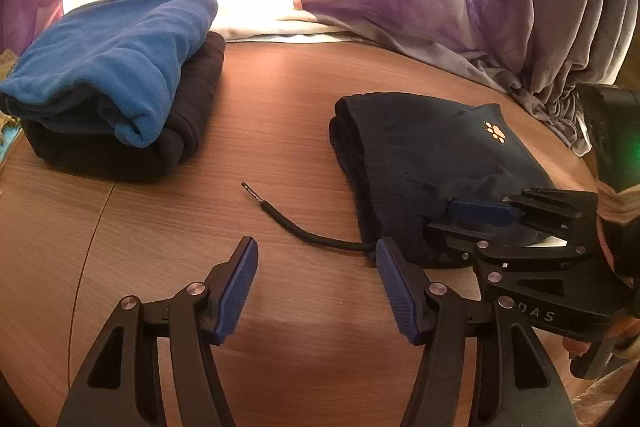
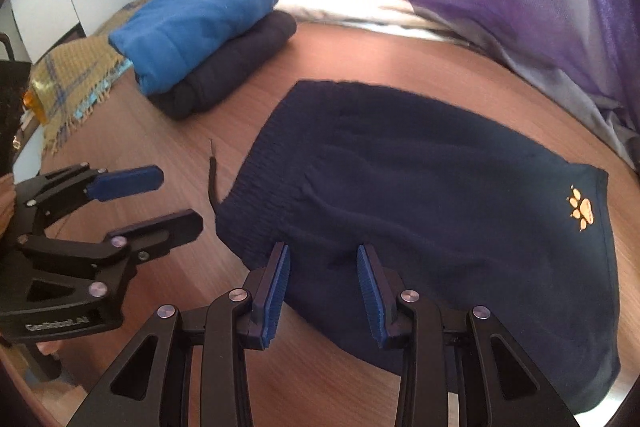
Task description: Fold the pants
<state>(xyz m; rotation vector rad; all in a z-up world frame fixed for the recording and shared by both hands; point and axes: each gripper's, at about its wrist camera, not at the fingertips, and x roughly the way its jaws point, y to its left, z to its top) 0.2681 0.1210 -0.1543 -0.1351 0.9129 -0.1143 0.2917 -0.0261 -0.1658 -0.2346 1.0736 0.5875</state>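
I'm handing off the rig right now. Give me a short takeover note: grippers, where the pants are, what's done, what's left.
Left gripper: open, empty, over bare table.
Right gripper: open, at the near edge of the navy pants; no grip visible.
Pants folded compactly, drawstring trailing out on the left.
Blue and dark folded garments stacked far left.
Left: probably tuck the drawstring, perhaps stack the pants.

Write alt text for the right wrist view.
The right gripper, jaws parted, hovers over the near edge of folded navy pants with an orange paw logo on a wooden table. The left gripper is open beside them; folded blue and dark garments sit stacked behind.
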